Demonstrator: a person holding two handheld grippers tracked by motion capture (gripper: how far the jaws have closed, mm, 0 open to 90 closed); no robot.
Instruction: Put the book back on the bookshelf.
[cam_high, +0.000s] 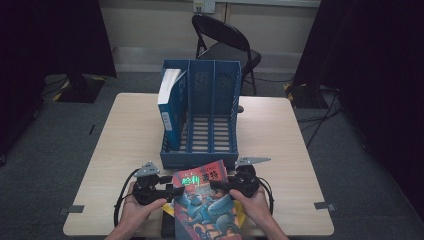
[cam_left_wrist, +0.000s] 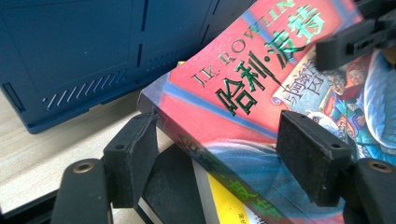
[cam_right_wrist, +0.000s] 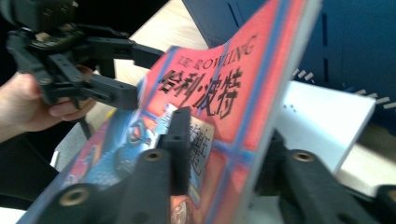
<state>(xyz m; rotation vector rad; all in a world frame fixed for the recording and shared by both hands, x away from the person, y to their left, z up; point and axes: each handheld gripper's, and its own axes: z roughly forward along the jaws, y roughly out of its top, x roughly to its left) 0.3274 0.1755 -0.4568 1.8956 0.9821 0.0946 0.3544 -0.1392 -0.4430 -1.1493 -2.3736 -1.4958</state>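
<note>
A red and blue paperback with Chinese title lettering (cam_high: 205, 200) (cam_left_wrist: 243, 93) (cam_right_wrist: 210, 93) is held tilted above the table's front edge. My left gripper (cam_high: 176, 192) (cam_left_wrist: 222, 154) is shut on its spine side, one pad on the cover and the other under the edge; in the right gripper view it (cam_right_wrist: 133, 74) clamps the book's far edge. My right gripper (cam_high: 216, 186) (cam_right_wrist: 229, 149) is shut on the opposite edge, one pad on the cover and one behind.
A blue three-slot file rack (cam_high: 200, 155) (cam_left_wrist: 70, 56) (cam_right_wrist: 355, 37) stands just beyond the book, with a blue book (cam_high: 170, 107) upright in its left slot. A yellow book (cam_left_wrist: 219, 200) and a white sheet (cam_right_wrist: 322, 121) lie under the held book. A folding chair (cam_high: 225, 45) stands behind the table (cam_high: 280, 140).
</note>
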